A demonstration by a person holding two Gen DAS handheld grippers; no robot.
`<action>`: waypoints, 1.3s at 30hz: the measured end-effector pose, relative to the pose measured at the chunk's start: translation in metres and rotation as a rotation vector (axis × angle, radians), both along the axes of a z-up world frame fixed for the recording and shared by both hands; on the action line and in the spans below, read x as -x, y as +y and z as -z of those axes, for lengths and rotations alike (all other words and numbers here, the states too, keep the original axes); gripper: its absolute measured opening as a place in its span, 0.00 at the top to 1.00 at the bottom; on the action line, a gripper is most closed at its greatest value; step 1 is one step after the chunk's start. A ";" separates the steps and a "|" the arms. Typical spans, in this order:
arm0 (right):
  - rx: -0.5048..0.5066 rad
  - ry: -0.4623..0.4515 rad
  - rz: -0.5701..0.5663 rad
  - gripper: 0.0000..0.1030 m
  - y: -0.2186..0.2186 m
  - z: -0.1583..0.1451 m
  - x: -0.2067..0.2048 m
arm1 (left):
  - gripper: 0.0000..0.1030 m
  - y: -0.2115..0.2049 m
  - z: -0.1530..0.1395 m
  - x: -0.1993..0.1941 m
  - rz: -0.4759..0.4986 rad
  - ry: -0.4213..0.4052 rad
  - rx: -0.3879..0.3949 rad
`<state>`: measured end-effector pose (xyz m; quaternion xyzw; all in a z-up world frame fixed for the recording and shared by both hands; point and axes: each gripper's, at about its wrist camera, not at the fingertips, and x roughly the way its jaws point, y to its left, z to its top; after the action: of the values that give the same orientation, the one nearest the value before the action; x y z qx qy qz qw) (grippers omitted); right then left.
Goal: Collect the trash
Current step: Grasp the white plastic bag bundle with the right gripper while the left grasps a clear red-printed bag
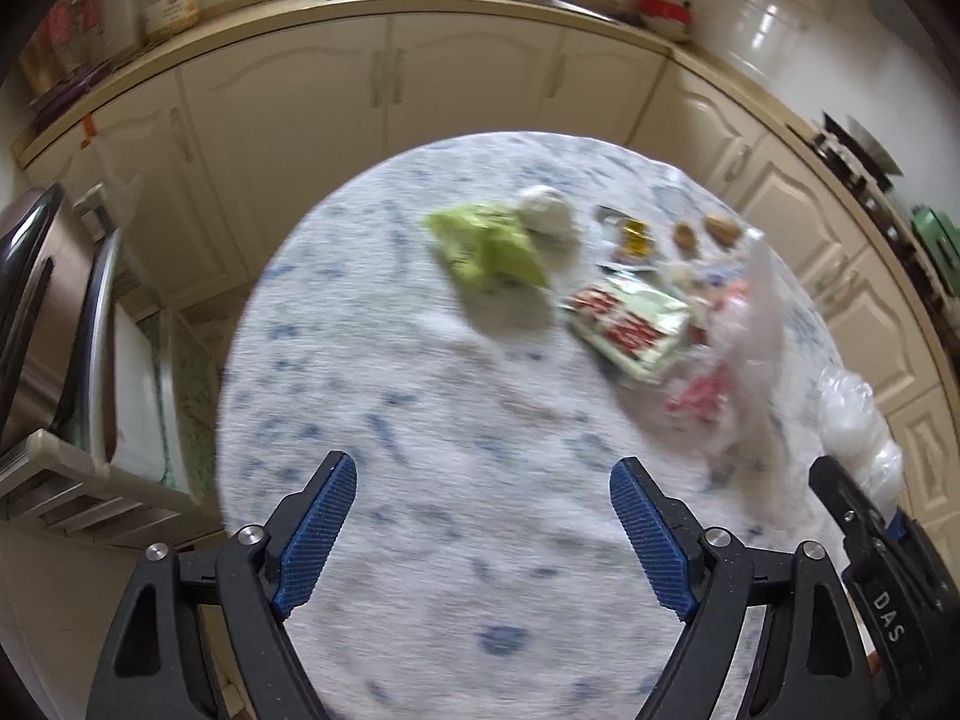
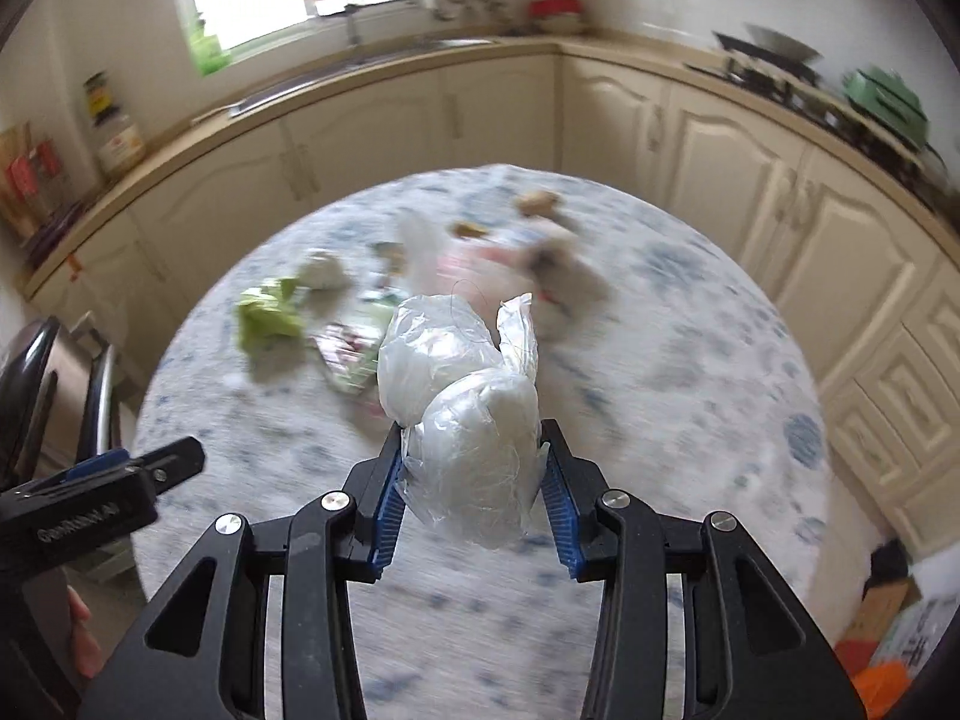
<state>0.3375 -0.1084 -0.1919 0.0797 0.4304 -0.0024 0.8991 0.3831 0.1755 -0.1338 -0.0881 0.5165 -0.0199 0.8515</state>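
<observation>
R gripper point(image 2: 471, 468) is clamped on a clear crumpled plastic bag point(image 2: 462, 402), pads pressing its sides; bag's long axis runs fwd past the fingertips, its loose twisted end pointing up and away. L gripper point(image 1: 483, 531) has fingers wide apart w/ nothing between, only the blue-patterned tablecloth point(image 1: 420, 420) below. Ahead of the L fingertips, well apart: green wrapper point(image 1: 486, 246), w/ a red-and-white packet point(image 1: 627, 324) to its right, both blurred.
</observation>
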 end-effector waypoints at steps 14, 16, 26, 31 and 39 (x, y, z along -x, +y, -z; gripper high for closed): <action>-0.054 0.071 0.134 0.60 -0.102 0.035 -0.007 | 0.19 -0.117 0.019 -0.061 0.076 0.050 0.000; -0.062 0.079 0.129 0.60 -0.107 0.039 -0.014 | 0.19 -0.126 0.026 -0.074 0.066 0.044 0.010; -0.050 0.084 0.078 0.60 -0.109 0.047 -0.047 | 0.31 -0.166 0.059 -0.118 0.093 0.021 -0.042; -0.071 0.086 0.069 0.60 -0.109 0.046 -0.051 | 0.62 -0.168 0.060 -0.113 0.119 0.008 -0.056; -0.074 0.054 0.069 0.60 -0.100 0.031 -0.028 | 0.63 -0.149 0.040 -0.078 0.132 -0.016 -0.038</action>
<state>0.3658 -0.2083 -0.2228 0.1277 0.4515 -0.0195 0.8829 0.4616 0.0264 -0.1738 -0.0377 0.5146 -0.0671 0.8540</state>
